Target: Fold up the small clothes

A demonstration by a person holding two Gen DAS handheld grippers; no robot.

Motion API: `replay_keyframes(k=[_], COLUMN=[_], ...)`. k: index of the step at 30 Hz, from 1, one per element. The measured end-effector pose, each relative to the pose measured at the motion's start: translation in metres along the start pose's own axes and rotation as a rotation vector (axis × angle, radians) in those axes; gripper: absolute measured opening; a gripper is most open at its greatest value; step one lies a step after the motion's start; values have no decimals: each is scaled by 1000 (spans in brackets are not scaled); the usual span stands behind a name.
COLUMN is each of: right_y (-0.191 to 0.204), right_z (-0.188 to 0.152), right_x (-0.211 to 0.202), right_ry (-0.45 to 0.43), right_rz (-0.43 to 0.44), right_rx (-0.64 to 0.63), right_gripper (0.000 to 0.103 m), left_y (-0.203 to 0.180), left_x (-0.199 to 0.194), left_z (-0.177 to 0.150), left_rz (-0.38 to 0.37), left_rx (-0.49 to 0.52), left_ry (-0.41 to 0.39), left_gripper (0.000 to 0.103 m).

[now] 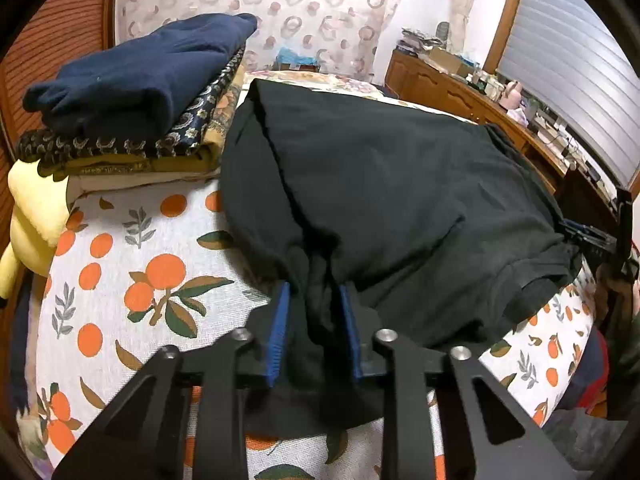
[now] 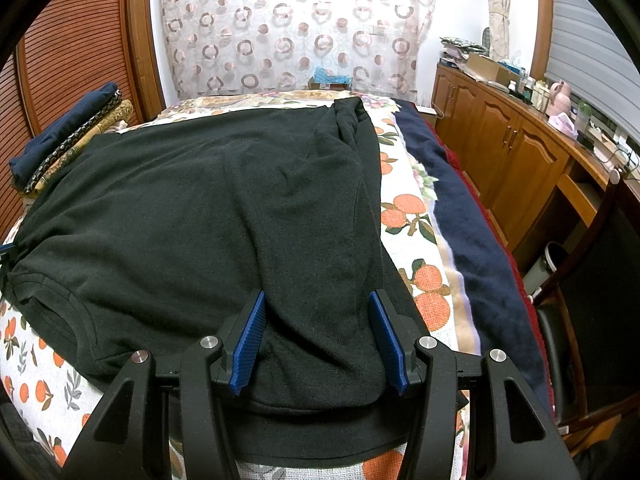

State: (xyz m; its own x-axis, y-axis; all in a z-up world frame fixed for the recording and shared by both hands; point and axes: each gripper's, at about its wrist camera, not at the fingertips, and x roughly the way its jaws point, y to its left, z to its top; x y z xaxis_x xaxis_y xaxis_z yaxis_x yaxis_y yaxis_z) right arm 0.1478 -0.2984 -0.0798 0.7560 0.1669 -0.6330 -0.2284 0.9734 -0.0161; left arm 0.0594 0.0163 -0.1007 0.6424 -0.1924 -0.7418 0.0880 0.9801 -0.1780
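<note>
Bunched black shirt [image 1: 380,200] fabric is clenched between the left gripper [image 1: 312,332] fingers while the right gripper [image 2: 316,340] fingers, spread, straddle the sleeve, spread beside the folded pile [image 1: 132,104] for folding.

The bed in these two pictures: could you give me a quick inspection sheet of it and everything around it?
Surface: bedspread printed with oranges.
Job's things: black shirt spread flat on the bedspread, sleeves folded in.
Clutter: folded clothes stack with a navy piece on top; yellow plush toy at the bed's edge.
Grippers: left gripper, jaws pinching a bunched fold of the shirt; right gripper, jaws wide apart on either side of the folded sleeve, not closed.
Cables: nothing seen.
Surroundings: circle-patterned curtain, wooden cabinets with cluttered top, window blinds.
</note>
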Motion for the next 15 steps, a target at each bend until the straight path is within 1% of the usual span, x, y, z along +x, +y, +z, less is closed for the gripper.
replay_keyframes(k=[1, 2, 3, 5, 10, 15], right_y=[0, 0, 0, 0, 0, -1], right_z=[0, 0, 0, 0, 0, 0], right_x=[0, 0, 0, 0, 0, 0], right_ry=[0, -1, 0, -1, -1, -3], right_rz=[1, 2, 1, 1, 2, 7], right_rx=[1, 1, 1, 1, 1, 8], right_gripper=[55, 55, 55, 55, 55, 55], left_y=[-2, -5, -7, -14, -29, -39], left_x=[0, -1, -2, -8, -21, -22], left_z=[0, 0, -1, 3, 20, 38], left_rz=[-6, -8, -9, -38, -52, -67], left_rx=[10, 28, 40, 51, 67, 85], left_ry=[-2, -3, -8, -46, -118, -147], left_gripper=[12, 11, 11, 10, 10, 10])
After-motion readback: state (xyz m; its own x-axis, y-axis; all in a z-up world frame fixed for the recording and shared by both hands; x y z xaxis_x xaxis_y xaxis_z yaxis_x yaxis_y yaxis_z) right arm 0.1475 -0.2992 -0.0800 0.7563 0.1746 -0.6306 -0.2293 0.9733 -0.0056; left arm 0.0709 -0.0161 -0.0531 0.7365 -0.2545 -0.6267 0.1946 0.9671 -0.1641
